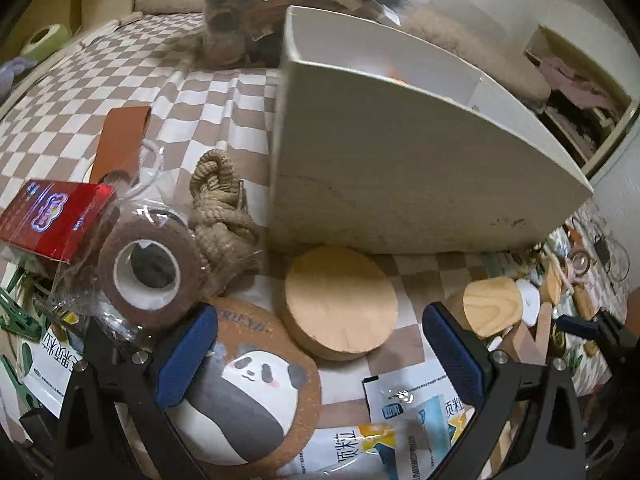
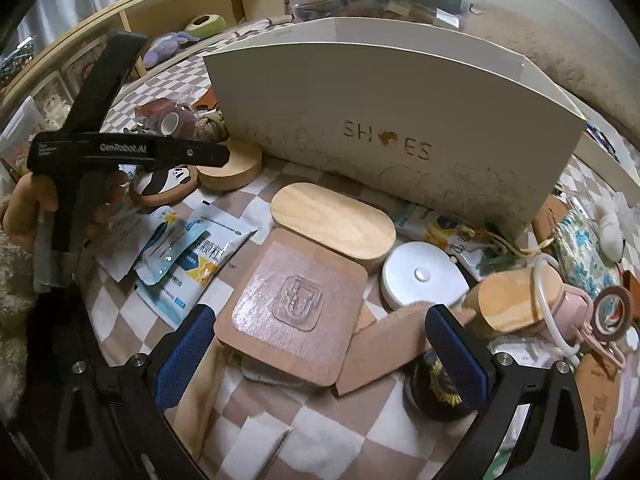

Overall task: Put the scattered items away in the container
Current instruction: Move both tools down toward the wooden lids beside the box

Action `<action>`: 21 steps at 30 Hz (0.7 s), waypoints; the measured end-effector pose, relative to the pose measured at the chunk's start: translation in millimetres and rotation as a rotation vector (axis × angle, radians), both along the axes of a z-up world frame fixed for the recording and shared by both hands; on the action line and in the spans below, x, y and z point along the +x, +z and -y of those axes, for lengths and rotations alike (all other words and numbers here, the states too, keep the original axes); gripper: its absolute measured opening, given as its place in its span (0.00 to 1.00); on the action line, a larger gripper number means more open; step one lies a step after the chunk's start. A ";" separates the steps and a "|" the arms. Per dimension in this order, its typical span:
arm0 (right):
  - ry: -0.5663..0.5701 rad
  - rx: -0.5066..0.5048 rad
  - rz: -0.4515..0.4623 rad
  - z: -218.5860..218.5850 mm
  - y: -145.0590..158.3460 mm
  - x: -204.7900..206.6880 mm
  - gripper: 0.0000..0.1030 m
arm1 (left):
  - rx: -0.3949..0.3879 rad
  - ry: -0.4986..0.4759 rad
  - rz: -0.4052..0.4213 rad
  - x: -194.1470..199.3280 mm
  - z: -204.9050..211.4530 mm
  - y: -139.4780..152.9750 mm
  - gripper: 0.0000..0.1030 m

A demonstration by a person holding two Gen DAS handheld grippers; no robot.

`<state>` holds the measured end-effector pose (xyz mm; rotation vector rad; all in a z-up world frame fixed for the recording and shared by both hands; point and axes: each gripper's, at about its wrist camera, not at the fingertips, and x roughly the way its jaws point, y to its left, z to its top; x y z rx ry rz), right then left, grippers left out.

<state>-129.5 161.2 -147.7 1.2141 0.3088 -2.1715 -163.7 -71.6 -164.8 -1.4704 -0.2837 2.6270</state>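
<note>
The container is a cream cardboard shoe box with matte, slightly scuffed walls and the word "SHOES" stamped in dull gold on its long side, the O replaced by a small leaf-like mark; it stands open on a brown-and-white checkered cloth at the back of the clutter. The left gripper hovers with its blue ribbed fingers spread wide and nothing between them, above a round cork coaster printed with a panda and the partly hidden letters "FRIEND", just beside a thick plain wooden disc that lies against the box wall. Near them sit a roll of brown tape in crinkled clear wrap, a knotted jute rope, a glossy red carton and white sachets with Chinese print. In the right wrist view the left tool's black body reads "GenRobot.AI", held by a hand. The right gripper is likewise agape and empty over a rounded square wooden board bearing a clear embossed adhesive hook, beside an oval wooden lid and a white round puck.
</note>
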 end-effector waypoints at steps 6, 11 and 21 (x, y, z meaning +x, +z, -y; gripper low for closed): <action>-0.044 -0.079 0.017 -18.0 7.6 -2.5 1.00 | -0.036 -0.061 0.006 -2.7 -24.4 -4.0 1.00; -0.083 -0.137 0.047 -29.5 9.0 -9.8 1.00 | -0.096 -0.069 0.009 -8.6 -33.4 -11.0 1.00; -0.032 -0.077 0.045 -12.3 2.2 -1.9 1.00 | -0.157 -0.038 0.032 -18.2 -38.9 -21.3 1.00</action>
